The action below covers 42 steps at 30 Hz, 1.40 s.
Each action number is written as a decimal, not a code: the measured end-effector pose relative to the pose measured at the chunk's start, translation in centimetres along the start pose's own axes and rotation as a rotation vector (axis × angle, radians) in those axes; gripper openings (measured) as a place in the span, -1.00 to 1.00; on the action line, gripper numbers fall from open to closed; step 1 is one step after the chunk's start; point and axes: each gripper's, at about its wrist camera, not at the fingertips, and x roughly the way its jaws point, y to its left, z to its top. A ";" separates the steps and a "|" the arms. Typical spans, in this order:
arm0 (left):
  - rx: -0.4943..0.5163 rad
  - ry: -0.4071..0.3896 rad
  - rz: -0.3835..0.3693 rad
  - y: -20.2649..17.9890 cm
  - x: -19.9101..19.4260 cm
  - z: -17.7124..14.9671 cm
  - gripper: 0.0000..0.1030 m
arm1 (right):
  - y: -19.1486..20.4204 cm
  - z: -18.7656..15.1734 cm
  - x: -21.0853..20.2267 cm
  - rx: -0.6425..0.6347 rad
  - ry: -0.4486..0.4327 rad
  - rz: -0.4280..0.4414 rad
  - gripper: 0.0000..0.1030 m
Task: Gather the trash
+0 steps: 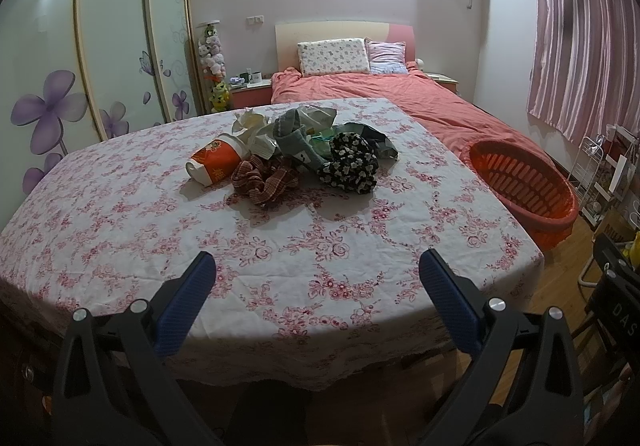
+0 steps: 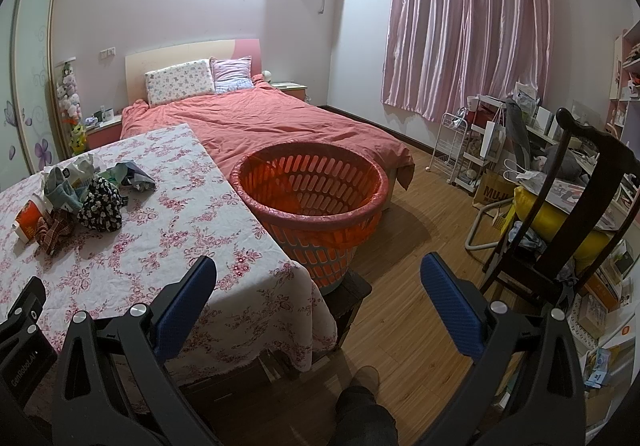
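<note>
I hold the left tool (image 1: 318, 274) released, fingers spread wide above the near edge of the surface (image 1: 120, 230), gripping nothing. The right tool (image 2: 318, 278) is likewise released, over the surface's right corner. The trash pile (image 1: 304, 153) lies at mid-surface toward the far edge, a red cup (image 1: 216, 161) on its side touching it. Bare cloth separates pile and tools. The orange basket (image 2: 360, 213) stands just beside the surface's right edge, open floor (image 2: 416, 246) to its right.

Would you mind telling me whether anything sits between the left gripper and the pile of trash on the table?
Nothing visible does: only bare floral tablecloth lies between the open left gripper and the trash pile.
</note>
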 end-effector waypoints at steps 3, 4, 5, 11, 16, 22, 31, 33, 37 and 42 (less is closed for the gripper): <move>-0.001 0.000 0.000 0.0 0.0 0.0 0.93 | 0.0 0.0 0.0 -0.001 0.000 0.000 0.96; 0.000 0.000 0.000 0.0 0.0 0.0 0.93 | 0.0 0.0 0.0 0.000 0.000 0.001 0.96; 0.000 0.000 0.000 0.0 0.0 0.0 0.93 | 0.0 0.0 0.1 -0.001 0.000 0.000 0.96; -0.004 0.003 0.000 -0.2 -0.1 -0.2 0.93 | 0.2 0.0 0.2 -0.005 -0.003 -0.002 0.96; -0.039 0.017 0.013 1.2 0.9 0.1 0.93 | 0.5 0.4 0.8 -0.011 -0.004 0.074 0.96; -0.111 0.043 0.036 4.8 3.1 0.7 0.93 | 4.2 1.5 2.8 -0.029 0.021 0.223 0.96; -0.213 0.100 0.033 10.7 7.0 1.7 0.93 | 10.5 4.0 5.2 -0.052 0.053 0.415 0.96; -0.217 0.101 0.041 11.6 7.7 1.9 0.93 | 12.0 4.4 5.9 -0.062 0.071 0.442 0.96; -0.218 0.109 0.051 12.8 9.3 2.3 0.93 | 15.9 5.0 7.5 -0.100 0.096 0.495 0.86; -0.215 0.115 0.030 13.7 10.8 3.0 0.93 | 19.4 5.3 9.5 -0.149 0.121 0.494 0.60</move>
